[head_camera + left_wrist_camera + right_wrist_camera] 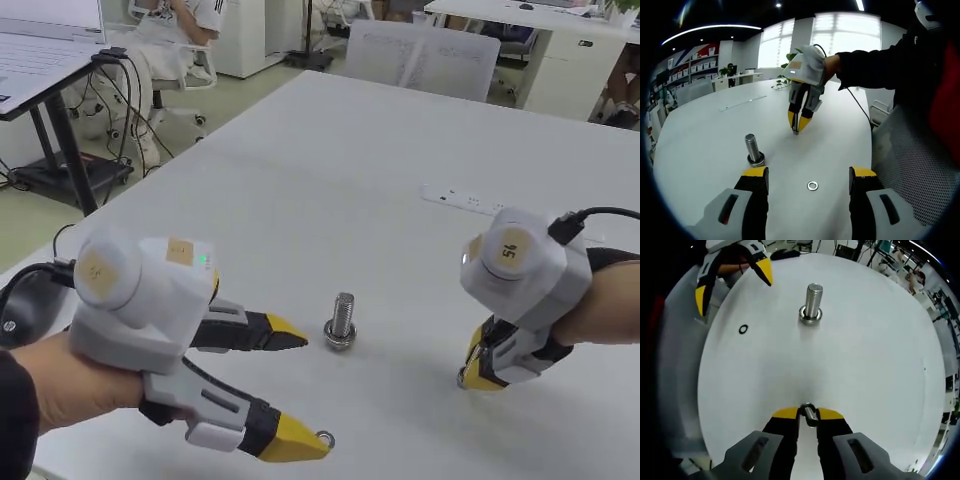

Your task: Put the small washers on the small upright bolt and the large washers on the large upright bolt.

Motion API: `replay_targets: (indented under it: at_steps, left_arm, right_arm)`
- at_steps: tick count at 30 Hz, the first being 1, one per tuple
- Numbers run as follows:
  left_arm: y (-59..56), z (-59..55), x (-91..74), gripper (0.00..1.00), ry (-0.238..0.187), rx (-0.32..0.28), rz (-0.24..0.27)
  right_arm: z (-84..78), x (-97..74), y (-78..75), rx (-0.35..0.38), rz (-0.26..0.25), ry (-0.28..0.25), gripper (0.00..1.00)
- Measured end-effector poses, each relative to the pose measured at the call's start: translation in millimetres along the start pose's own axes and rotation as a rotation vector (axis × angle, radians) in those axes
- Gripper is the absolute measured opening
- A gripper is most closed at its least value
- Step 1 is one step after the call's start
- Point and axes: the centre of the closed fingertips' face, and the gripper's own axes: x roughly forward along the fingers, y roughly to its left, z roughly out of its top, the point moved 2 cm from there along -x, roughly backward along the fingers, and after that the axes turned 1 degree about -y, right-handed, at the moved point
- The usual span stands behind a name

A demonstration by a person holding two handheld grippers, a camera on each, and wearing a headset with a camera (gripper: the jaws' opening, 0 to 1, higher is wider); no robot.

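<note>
From my seat I saw the bolt (pixel 341 322) standing upright near the middle of the table (pixel 400 180). Rings sat around its foot, but I couldn't tell washers from the bolt's own head.

The left gripper (pixel 305 390) lay low over the table at about 8 o'clock from the bolt. Its jaws were wide apart and held nothing, and the farther tip sat just beside the bolt at its 9 o'clock. One washer (pixel 813 186) lay flat on the table. In the left gripper view it sat between the two yellow tips, a little ahead of them. In the head view it was at 6 o'clock from the bolt, just beside the nearer tip.

The right gripper (pixel 468 380) stood at roughly 4 o'clock from the bolt and well apart from it, with its tips pointing down at the table. Its jaws were pinched together on a small metal part (pixel 809 415). I couldn't tell whether that part was a washer or a small bolt. In the right gripper view the bolt stood at 12 o'clock and the loose washer at about 10 o'clock
</note>
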Motion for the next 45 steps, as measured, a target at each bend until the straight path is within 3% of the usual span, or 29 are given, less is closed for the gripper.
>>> replay_targets:
  at_steps: [23,45]
  left_arm:
    - [0.2,-0.5,0.1,0.65,0.004,0.001,-0.005]
    - [1.1,0.1,2.9,0.65,0.005,0.008,-0.013]
  right_arm:
    - [-8.9,-8.1,-2.0,0.036,-0.021,-0.008,0.19]
    - [-24.5,-11.4,25.8,0.066,-0.006,-0.009,0.2]
